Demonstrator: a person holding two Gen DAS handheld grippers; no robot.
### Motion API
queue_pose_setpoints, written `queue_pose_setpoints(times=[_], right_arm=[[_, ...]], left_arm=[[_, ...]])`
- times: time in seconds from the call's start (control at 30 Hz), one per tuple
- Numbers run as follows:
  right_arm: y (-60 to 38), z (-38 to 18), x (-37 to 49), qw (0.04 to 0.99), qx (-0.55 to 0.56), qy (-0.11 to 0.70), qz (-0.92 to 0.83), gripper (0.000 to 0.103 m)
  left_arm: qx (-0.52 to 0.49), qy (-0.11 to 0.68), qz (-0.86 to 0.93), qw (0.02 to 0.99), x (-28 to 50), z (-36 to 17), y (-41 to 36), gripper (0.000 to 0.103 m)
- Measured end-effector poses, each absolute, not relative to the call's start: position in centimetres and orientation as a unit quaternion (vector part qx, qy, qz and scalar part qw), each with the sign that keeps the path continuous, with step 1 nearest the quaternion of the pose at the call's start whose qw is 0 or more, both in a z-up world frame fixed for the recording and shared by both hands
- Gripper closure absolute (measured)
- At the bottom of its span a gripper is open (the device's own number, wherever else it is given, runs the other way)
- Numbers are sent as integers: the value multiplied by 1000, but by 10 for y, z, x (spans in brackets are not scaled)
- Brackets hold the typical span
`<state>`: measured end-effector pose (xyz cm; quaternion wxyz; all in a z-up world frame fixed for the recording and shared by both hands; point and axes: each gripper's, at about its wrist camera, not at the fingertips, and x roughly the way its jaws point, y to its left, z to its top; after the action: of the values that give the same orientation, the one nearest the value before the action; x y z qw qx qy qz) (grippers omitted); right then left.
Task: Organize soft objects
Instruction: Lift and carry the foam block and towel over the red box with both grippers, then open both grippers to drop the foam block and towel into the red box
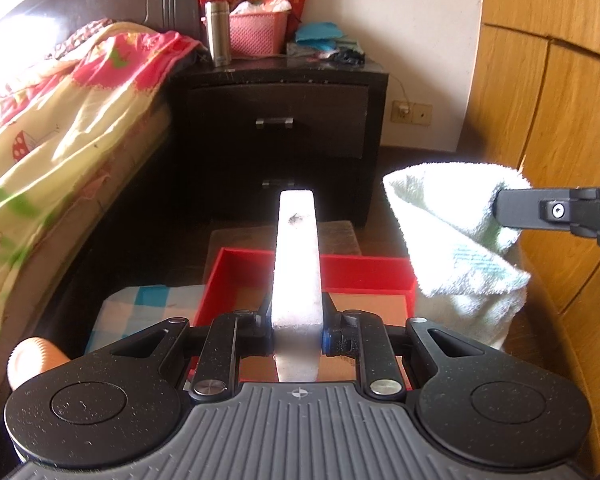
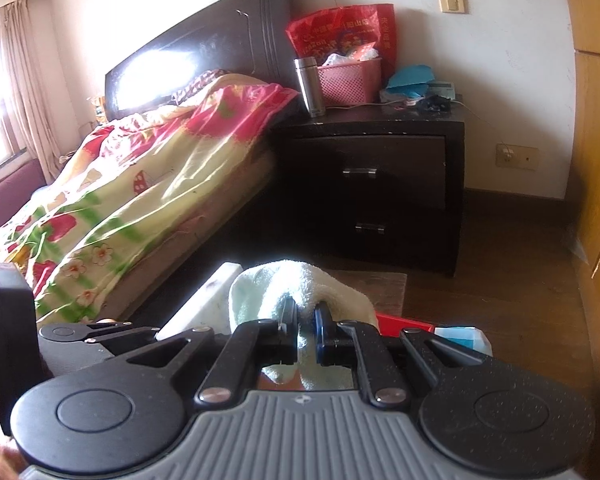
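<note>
Your left gripper (image 1: 296, 330) is clamped on a white flat bar (image 1: 296, 256) — the jaws press its sides and it sticks straight out ahead, over the red box (image 1: 312, 270) that sits open just below and beyond the fingertips. To the left of that box lies a blue checked cloth (image 1: 140, 308). Off to the right of your left gripper, your right gripper (image 2: 305, 334) pinches the pale towel (image 1: 452, 236), jaws closed tight on a fold, and the towel hangs off the floor beside the box's right wall. Further ahead stands the dark nightstand (image 1: 284, 120), with the bed (image 1: 60, 128) to its left.
</note>
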<state>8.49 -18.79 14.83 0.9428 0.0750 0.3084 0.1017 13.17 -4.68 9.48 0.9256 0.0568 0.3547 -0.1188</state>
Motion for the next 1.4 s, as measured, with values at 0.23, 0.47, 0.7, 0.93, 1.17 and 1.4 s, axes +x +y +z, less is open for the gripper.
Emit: queue_pose_setpoints(times=[0.23,0.47,0.7,0.93,1.17,1.4], right_arm=[[-190,119,123,934,73,337,91,103],[-189,81,152,922,77,368,87,103],[-194,51,175,914,78,392,72,103],[-197,33,187,906,82,411,65,103],[-196,31,187,906,80,411,56,90],[-196,33,177,904,76,417,58,89]], left_arm=[[68,383,-99,916,162,65,-53,84],[74,406,-85,907,186,35,-55,84],[73,424,-71,900,201,15,-52,83],[77,431,-65,897,205,5,-52,78],[78,427,-64,898,204,5,-50,73],[80,428,-66,898,197,7,-47,72]])
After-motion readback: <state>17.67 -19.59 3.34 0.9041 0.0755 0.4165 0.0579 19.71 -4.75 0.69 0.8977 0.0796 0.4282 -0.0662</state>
